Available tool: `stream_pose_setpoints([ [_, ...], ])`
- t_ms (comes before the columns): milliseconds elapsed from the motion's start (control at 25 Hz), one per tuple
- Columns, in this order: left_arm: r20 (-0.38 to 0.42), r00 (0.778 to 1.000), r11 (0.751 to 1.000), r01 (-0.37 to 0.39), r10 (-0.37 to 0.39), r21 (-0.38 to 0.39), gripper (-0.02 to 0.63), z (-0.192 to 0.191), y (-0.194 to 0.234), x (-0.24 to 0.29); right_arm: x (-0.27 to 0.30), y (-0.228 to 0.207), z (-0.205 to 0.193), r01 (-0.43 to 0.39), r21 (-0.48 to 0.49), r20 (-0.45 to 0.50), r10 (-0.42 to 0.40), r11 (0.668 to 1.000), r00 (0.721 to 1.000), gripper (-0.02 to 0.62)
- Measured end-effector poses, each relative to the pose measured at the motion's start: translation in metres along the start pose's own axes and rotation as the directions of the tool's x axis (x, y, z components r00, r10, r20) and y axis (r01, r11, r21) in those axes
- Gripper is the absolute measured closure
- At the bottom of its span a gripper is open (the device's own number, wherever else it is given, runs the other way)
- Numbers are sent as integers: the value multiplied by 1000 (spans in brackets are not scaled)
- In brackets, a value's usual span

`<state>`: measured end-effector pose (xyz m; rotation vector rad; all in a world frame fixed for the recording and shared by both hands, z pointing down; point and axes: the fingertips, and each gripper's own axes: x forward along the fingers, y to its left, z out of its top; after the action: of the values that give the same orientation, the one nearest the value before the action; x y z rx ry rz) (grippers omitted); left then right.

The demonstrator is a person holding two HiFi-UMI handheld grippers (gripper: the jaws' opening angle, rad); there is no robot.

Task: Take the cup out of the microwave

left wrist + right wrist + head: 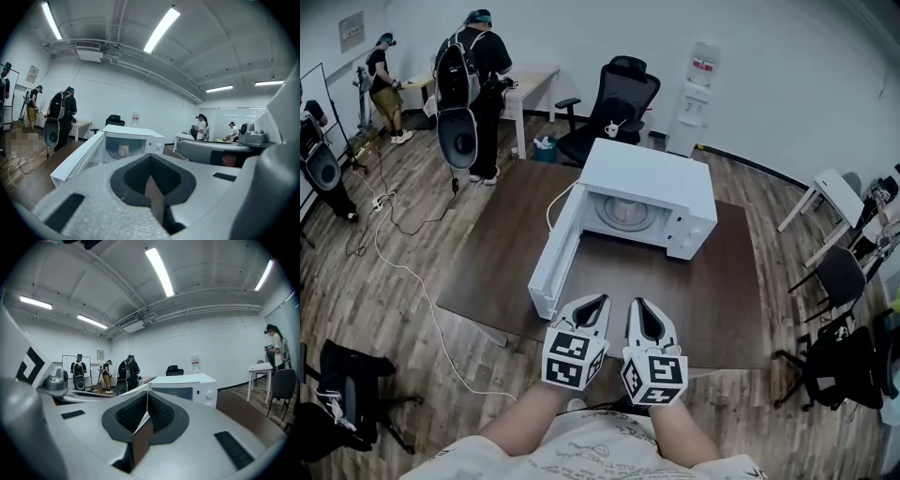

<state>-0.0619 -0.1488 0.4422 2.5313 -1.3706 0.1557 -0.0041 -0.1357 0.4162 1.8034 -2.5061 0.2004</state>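
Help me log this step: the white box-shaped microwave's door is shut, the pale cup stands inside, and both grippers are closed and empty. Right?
No: the white box-shaped microwave has its door open, as the head view shows. The pale cup stands inside, and the left gripper and right gripper are closed and empty.

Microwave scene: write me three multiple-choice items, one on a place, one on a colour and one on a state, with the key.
1. Where is the cup relative to the microwave? A on top; B inside; C behind.
2. What colour is the microwave? A black; B white; C red.
3. The microwave door is: A open; B shut; C missing.
Key: 1 B, the left gripper view shows the cup in the cavity. 2 B, the casing is white in every view. 3 A, the door stands swung out from the cavity.
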Motion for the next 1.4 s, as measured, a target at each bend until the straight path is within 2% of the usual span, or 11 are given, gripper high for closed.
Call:
stream_pose_setpoints([
  [400, -30, 999, 1000, -21, 21, -9, 601, -2, 21, 49, 43, -36, -10, 22, 33, -29, -21, 999, 999, 578],
  [720, -42, 998, 999, -40, 39, -16, 601, 6, 37, 112, 85, -73, -8, 5, 25, -42, -4, 1000, 999, 578],
  [1080, -93, 993, 998, -69, 70, 13, 601, -2, 57, 182, 119, -120, -21, 30, 30, -100, -27, 999, 995, 578],
  [1400, -47, 999, 999, -10, 8, -31, 601, -4, 80, 240, 132, -164, -42, 79, 15, -165, -75, 997, 983, 578],
])
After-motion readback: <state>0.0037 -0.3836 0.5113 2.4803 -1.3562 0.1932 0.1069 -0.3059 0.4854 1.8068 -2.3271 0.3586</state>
